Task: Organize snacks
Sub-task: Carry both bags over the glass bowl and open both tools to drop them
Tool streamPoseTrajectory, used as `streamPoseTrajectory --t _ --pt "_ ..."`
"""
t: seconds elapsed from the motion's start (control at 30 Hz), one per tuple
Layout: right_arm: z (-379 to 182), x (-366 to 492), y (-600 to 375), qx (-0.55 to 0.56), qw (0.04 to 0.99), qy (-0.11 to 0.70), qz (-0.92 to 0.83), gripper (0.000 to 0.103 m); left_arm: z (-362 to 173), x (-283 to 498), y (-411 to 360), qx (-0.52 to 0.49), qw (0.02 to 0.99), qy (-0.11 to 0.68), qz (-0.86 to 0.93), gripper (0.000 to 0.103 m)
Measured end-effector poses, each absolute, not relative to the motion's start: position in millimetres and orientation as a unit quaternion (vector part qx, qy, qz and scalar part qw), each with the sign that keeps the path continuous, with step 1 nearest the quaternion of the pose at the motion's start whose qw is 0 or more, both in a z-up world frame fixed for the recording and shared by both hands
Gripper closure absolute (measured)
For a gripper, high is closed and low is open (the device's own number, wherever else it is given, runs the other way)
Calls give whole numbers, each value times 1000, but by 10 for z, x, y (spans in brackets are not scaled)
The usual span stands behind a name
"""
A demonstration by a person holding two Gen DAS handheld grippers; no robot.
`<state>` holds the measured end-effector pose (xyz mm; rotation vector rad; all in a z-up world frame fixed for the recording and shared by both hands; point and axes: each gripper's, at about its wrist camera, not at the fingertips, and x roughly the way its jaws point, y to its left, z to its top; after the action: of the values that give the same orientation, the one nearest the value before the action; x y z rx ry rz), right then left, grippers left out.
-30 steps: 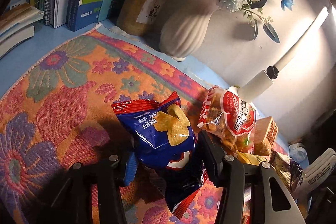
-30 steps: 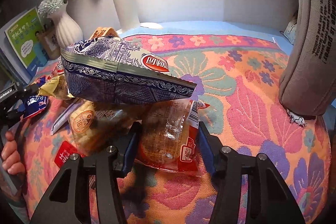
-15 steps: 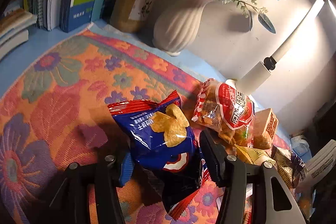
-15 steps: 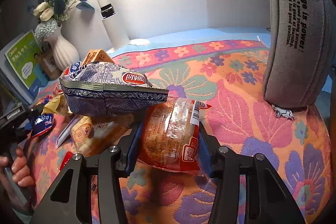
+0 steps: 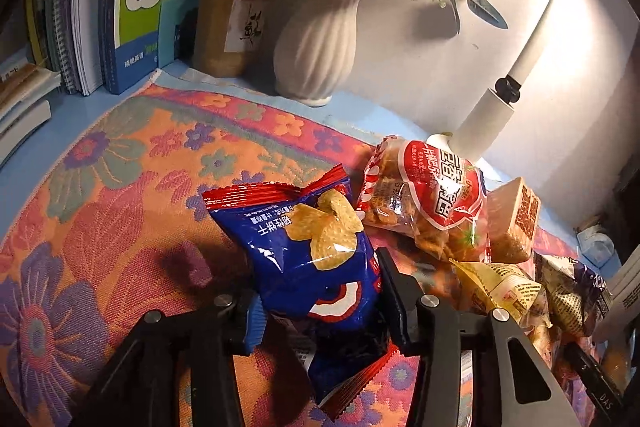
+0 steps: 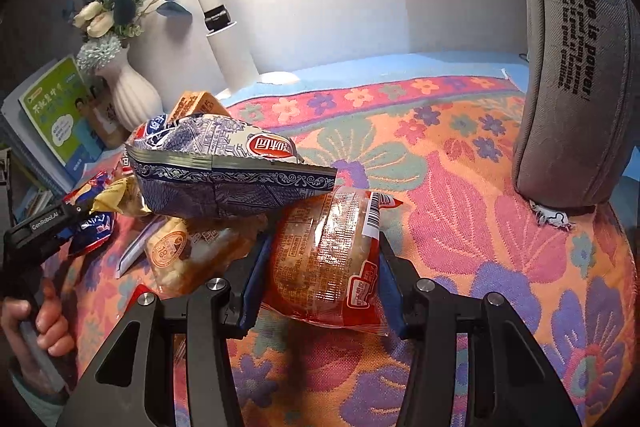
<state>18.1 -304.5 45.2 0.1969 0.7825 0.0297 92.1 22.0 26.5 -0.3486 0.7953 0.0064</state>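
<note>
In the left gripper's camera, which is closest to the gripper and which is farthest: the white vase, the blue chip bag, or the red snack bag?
1. Blue chip bag: held between the fingers of the left gripper.
2. Red snack bag: just beyond, to the right.
3. White vase: farthest, at the back by the wall.

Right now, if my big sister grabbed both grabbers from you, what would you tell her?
Left gripper: shut on the blue chip bag, held above the flowered cloth.
Right gripper: shut on the clear-wrapped bread pack.
Everything else is still heaped together: the blue-and-white patterned bag on top, the red-label cracker bag, the tan box and the yellow-wrapped snack.
Done: two snacks picked up.
Left: set both down somewhere tidy, then sort the heap. The gray pouch stands to the right.
</note>
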Motion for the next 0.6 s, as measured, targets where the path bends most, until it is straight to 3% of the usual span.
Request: streamPoseTrajectory --t 0.33,0.6 --pt "518 -226 -3387 176 908 377 39 56 650 374 98 -164 933 320 -23 57" --pt "844 -664 -3695 218 908 353 49 56 1061 -49 -500 -138 938 305 -93 57"
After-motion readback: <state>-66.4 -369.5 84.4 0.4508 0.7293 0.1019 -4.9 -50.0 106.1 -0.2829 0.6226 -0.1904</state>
